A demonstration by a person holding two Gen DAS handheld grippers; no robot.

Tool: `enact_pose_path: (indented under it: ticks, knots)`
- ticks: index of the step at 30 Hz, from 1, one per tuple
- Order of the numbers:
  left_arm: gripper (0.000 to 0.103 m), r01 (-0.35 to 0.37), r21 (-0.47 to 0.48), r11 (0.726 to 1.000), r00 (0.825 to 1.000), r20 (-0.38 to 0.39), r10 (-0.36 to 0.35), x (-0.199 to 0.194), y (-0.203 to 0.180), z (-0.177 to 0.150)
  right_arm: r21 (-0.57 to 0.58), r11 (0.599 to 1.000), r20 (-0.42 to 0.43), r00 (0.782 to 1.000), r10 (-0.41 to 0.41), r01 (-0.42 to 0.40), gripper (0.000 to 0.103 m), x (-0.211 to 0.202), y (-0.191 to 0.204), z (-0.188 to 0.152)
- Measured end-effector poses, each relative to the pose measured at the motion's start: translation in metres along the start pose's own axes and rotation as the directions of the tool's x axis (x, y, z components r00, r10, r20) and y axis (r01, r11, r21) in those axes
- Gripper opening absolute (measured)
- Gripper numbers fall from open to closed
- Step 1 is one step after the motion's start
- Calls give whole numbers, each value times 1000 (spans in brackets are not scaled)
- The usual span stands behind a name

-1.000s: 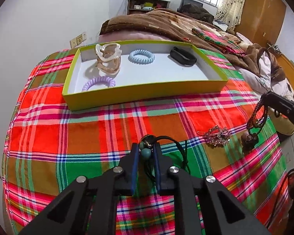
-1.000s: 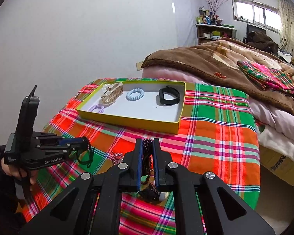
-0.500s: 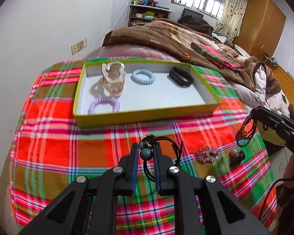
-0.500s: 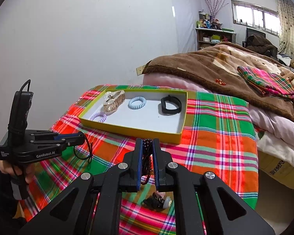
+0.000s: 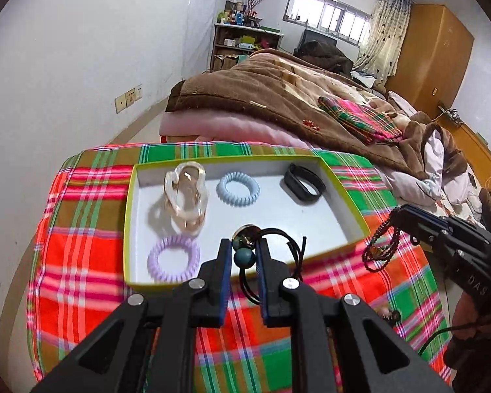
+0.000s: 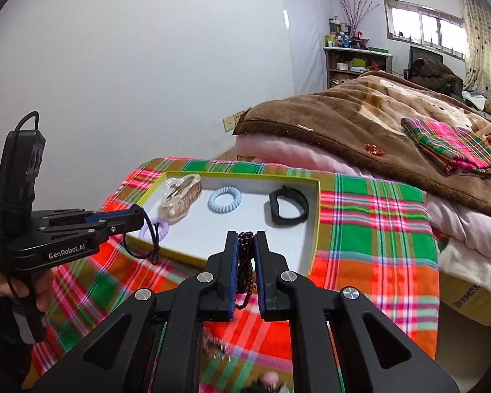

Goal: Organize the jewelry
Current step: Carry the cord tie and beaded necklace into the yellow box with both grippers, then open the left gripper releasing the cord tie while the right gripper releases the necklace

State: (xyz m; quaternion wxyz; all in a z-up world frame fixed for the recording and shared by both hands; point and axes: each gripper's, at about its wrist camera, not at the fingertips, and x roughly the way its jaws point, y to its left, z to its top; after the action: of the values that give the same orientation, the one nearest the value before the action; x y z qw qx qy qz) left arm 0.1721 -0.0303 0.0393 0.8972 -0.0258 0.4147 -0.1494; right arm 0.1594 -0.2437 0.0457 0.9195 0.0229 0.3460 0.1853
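Note:
My left gripper (image 5: 243,245) is shut on a black hair tie with teal beads (image 5: 244,257), lifted in front of the yellow-rimmed tray (image 5: 129,196). In the tray lie a clear hair claw (image 5: 185,201), a blue coil tie (image 5: 238,188), a purple coil tie (image 5: 174,258) and a black band (image 5: 303,186). My right gripper (image 6: 245,239) is shut on a dark beaded bracelet (image 6: 245,262), held over the tray's (image 6: 314,229) near right corner. In the left wrist view the right gripper (image 5: 397,213) shows with the bracelet (image 5: 381,245) dangling. In the right wrist view the left gripper (image 6: 139,217) hangs by the tray's left side.
A plaid cloth (image 5: 81,255) covers the table. Blurred small items (image 6: 268,380) lie on it below my right gripper. A bed with a brown blanket (image 5: 262,95) stands behind the table, and a white wall (image 5: 65,65) runs along the left.
Both grippers have risen and moved toward the tray with their loads. The sparkly clip and dark item on the cloth have dropped out of the left wrist view.

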Motion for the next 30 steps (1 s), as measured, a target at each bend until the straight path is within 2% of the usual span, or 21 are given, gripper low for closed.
enact_pose_path:
  ticks: [11, 21, 30]
  knots:
    - [15, 1, 8, 1000, 999, -47, 0, 44, 5, 27, 25, 1000, -73, 997, 12, -11, 10, 64, -4, 28]
    - [15, -21, 26, 999, 994, -104, 24, 74, 10, 24, -4, 1000, -180, 984, 21, -22, 10, 119, -10, 37]
    - [15, -41, 31, 999, 990, -136, 45, 87, 11, 22, -26, 1000, -214, 977, 11, -17, 10, 147, -10, 48]
